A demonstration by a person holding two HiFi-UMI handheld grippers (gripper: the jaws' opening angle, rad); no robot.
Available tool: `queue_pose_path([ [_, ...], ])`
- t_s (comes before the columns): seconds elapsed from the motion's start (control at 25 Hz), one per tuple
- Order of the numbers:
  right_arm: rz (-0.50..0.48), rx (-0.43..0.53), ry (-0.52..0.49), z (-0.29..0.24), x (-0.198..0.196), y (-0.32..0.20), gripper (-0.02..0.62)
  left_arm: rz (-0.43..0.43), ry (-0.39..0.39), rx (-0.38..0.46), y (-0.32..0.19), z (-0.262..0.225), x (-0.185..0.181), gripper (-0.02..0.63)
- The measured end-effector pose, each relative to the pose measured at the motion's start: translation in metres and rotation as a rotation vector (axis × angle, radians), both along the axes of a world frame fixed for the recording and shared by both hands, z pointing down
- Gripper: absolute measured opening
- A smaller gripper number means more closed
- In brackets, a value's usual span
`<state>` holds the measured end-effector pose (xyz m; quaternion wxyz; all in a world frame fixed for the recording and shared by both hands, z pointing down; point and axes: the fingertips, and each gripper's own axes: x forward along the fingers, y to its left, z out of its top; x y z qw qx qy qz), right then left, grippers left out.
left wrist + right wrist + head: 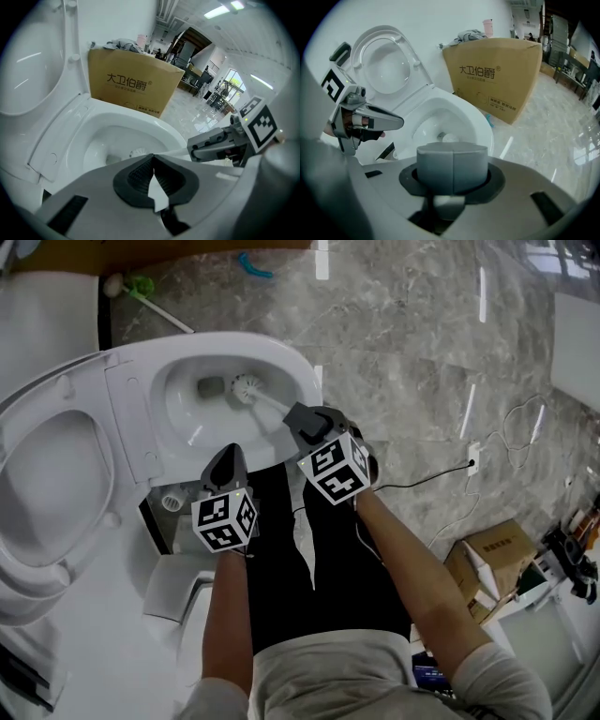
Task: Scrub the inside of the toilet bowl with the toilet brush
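**Helper:** What are your grippers doing?

**Me:** My right gripper (pixel 302 418) is squeezed tight on the handle of the toilet brush (pixel 247 388). The bristly end is down inside the toilet bowl (pixel 302 371), near the hole at the bottom. My left gripper (pixel 229 454) is closed with nothing in it. It hangs just in front of the bowl.

**Helper:** What could go wrong?

**Me:** I think the thin handle could twist or slip in the grip if I push hard. Fast strokes could splash over the rim. My two grippers are close together, so they could bump.

**Helper:** Is anything in the way?

**Me:** The lid (pixel 47 484) is up, out of the way. A cardboard box (pixel 497 75) sits on the far side of the toilet. A cable (pixel 441 479) lies on the floor to my right.
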<state>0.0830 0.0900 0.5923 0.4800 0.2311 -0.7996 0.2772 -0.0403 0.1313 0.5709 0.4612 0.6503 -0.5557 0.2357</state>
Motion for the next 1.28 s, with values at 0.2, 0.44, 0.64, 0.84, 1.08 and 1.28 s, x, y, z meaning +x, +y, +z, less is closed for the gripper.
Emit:
queue_pose_path([
  [0.2, 0.061, -0.048, -0.072, -0.034, -0.004, 0.001, 0.144, 0.016, -0.022, 0.029, -0.003, -0.039, -0.005, 0.011],
  [0.44, 0.074, -0.021, -0.119, -0.091, -0.008, -0.004, 0.144, -0.035, -0.027, 0.064, -0.001, -0.097, -0.014, 0.011],
  [0.64, 0.07, 0.009, -0.146, -0.137, -0.01, -0.011, 0.144, -0.125, -0.058, 0.096, 0.008, -0.143, -0.016, 0.011],
  [0.84, 0.053, 0.046, -0.195, -0.189, -0.008, -0.008, 0.144, -0.211, -0.095, 0.147, 0.022, -0.197, -0.012, 0.011],
  [1.08, 0.02, 0.13, -0.269, -0.249, -0.003, -0.005, 0.144, -0.346, -0.17, 0.267, 0.032, -0.262, -0.013, 0.011],
  [1.28, -0.007, 0.19, -0.314, -0.298, -0.003, -0.002, 0.144, -0.377, -0.19, 0.359, 0.04, -0.315, -0.011, 0.011],
])
